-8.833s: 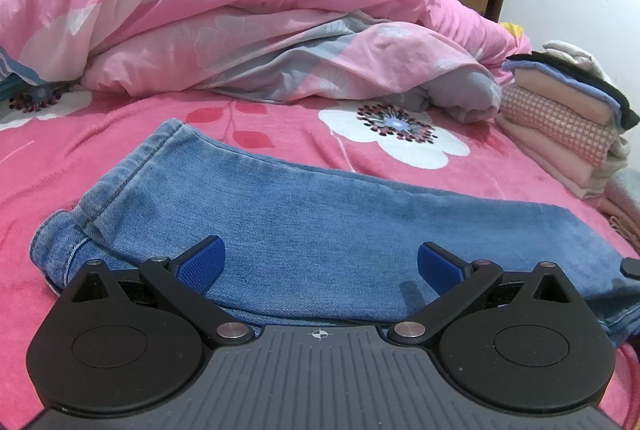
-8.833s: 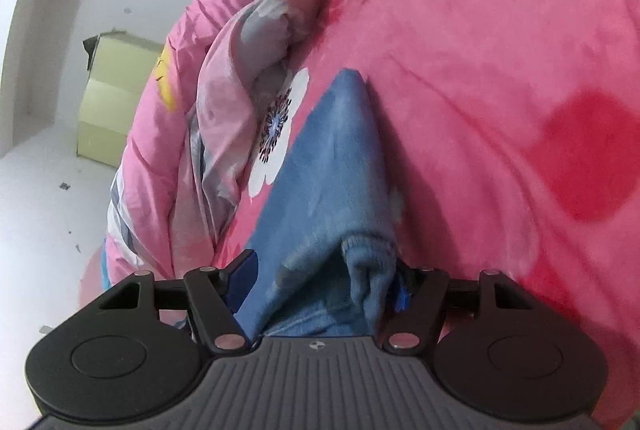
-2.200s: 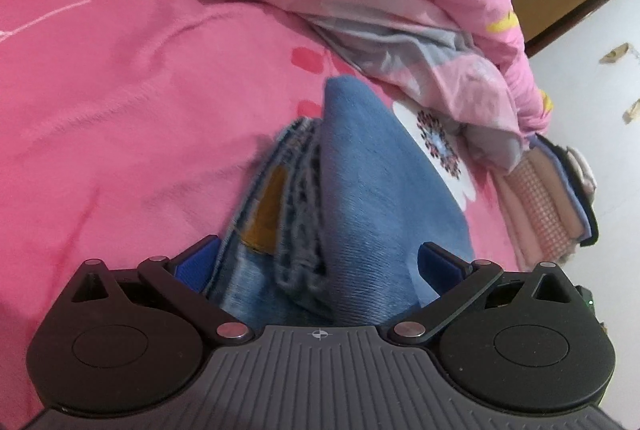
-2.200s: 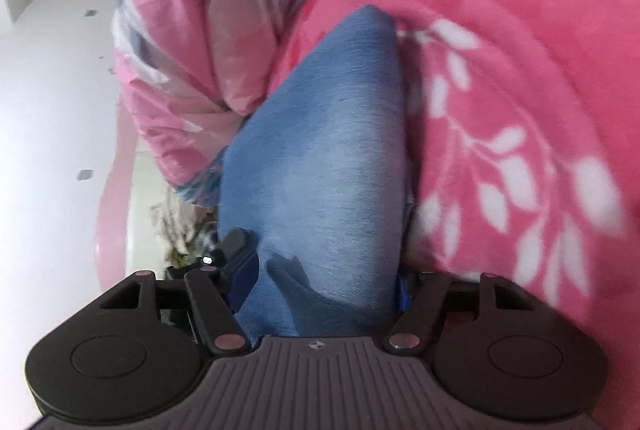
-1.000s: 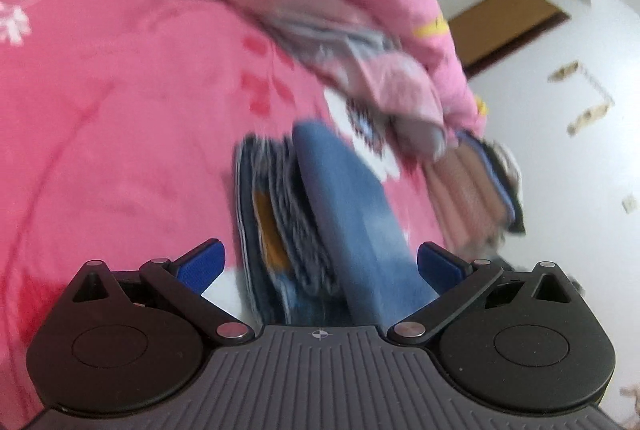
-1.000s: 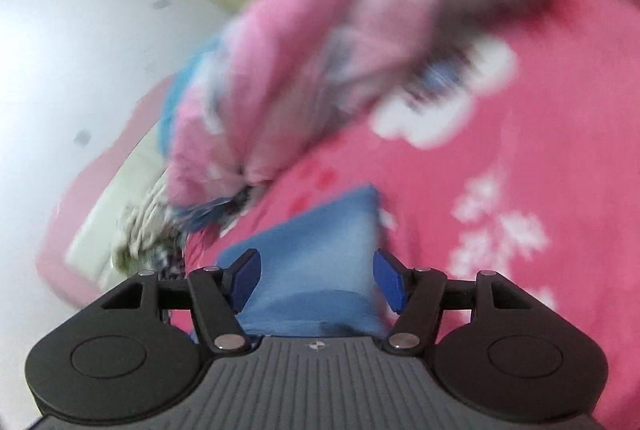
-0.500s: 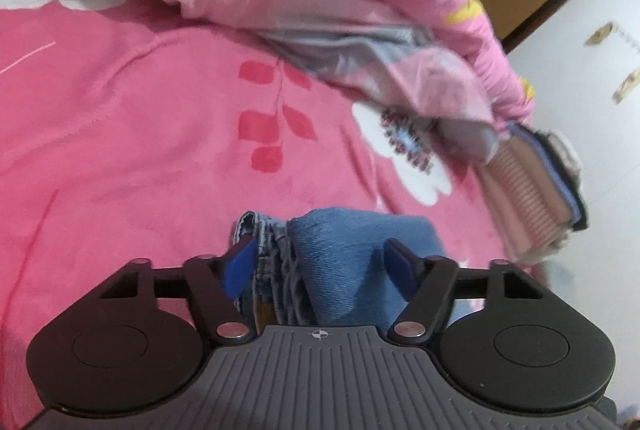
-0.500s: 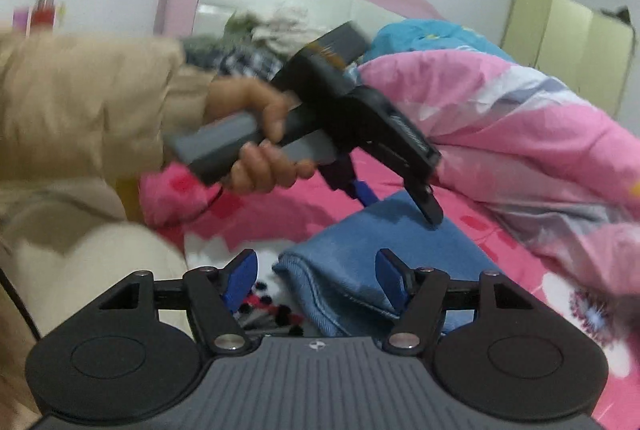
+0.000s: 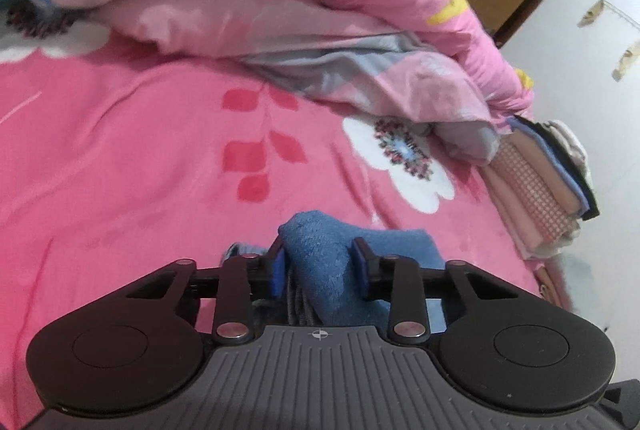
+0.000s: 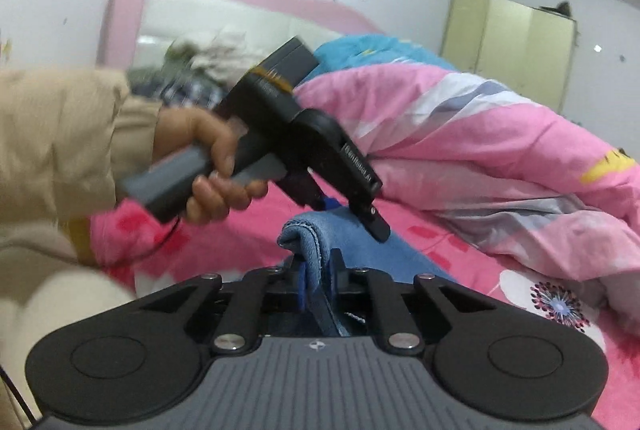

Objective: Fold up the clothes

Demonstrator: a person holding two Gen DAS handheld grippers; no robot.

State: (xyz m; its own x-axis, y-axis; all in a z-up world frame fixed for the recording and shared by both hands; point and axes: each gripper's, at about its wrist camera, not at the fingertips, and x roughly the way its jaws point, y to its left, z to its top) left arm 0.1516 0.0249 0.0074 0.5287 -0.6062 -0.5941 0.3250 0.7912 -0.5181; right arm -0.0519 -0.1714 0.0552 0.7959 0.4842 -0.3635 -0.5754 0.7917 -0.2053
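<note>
Left gripper (image 9: 320, 262) clamping bunched jeans (image 9: 320, 270), jaws just closing. Right gripper (image 10: 318, 278) pinching jeans edge, jaws just closing. Folded bundle lying on pink bedspread (image 9: 120, 169), long axis running 12 o'clock from right gripper.

Light: soft, even indoor light, fairly bright
Shadows: faint, under the duvet (image 9: 280, 9) folds
Glare: none
Blur: person's sleeve (image 10: 60, 133) and hand (image 10: 208, 169) smeared; bed's far edge soft
Distortion: fisheye bending, dark corners
</note>
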